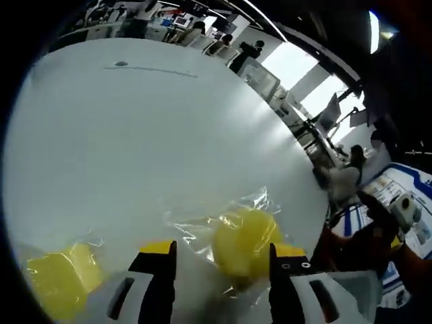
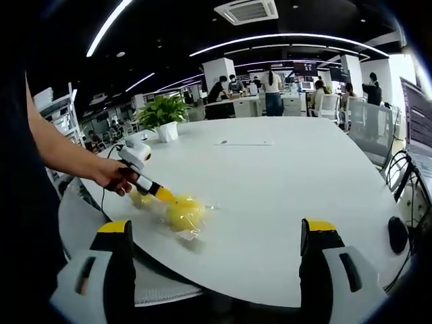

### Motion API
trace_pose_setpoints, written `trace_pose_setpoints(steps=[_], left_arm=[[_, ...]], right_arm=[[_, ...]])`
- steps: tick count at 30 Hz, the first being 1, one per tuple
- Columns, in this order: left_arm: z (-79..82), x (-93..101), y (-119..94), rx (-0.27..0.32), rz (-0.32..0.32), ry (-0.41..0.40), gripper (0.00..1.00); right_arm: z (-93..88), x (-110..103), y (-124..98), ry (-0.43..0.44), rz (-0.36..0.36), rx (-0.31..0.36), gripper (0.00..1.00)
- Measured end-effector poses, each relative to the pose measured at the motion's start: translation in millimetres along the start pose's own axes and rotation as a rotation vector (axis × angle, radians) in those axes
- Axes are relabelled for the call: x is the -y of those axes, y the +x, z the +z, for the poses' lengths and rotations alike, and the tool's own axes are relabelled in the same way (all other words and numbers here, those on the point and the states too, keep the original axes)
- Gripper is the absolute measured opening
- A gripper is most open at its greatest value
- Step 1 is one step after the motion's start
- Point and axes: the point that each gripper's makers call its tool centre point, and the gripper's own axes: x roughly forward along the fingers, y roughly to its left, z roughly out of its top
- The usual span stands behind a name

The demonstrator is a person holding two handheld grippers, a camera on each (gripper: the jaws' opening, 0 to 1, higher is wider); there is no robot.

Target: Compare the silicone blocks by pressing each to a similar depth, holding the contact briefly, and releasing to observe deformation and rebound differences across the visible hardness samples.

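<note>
- Because the task asks for pressing, the left gripper (image 1: 223, 270) is down at the tabletop (image 1: 135, 135) with its fingers spread to either side of a round yellow silicone block (image 1: 244, 244) in a clear plastic bag (image 1: 202, 226); the block lies just beside the right finger, and whether they touch cannot be told.
- Seen from the right gripper view, the same block (image 2: 183, 212) lies near the tabletop's near-left edge, with the left gripper (image 2: 162, 195) held at it by a hand (image 2: 118, 177).
- A second yellow block (image 1: 61, 280) lies just left of the left finger, apart from the first, so it looks ready as the next sample.
- The right gripper (image 2: 216, 270) hangs off the near edge, fingers spread wide and gripping nothing, probably kept clear.
- Beyond the blocks the white tabletop has wide open room; a potted plant (image 2: 164, 115) stands well apart at the far left edge.
</note>
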Motion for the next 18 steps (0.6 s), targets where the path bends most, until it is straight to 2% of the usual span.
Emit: trace_pose_setpoints(steps=[1,4,7,10,11,15,18], left_arm=[[12.6,4.6,-5,0.049,-0.023,0.018,0.71],[43.7,8.3,-24,0.158,-0.031,0.072,0.81],[61.7,9.7,-42,0.215,-0.043,0.108,0.91],[71.3,4.8,-61,0.246,-0.020,0.178,0.99],[76.1,5.0,-71,0.270,-0.018,0.228,1.00],[78.7,0.8,-96,0.288,-0.004,0.331,1.00],[83.7,-7.1,-124,0.324,0.027,0.399,1.00]], right_arm=[[1.1,0,1,-0.001,0.000,0.001,0.97],[4.4,0,2,-0.005,0.003,0.004,0.97],[8.3,-1,4,-0.007,0.006,0.011,0.97],[10.5,0,6,-0.013,0.011,0.014,0.97],[12.1,0,8,-0.015,0.013,0.016,0.97],[15.8,-2,11,-0.031,0.023,0.015,0.97],[18.5,-2,15,-0.041,0.028,0.011,0.97]])
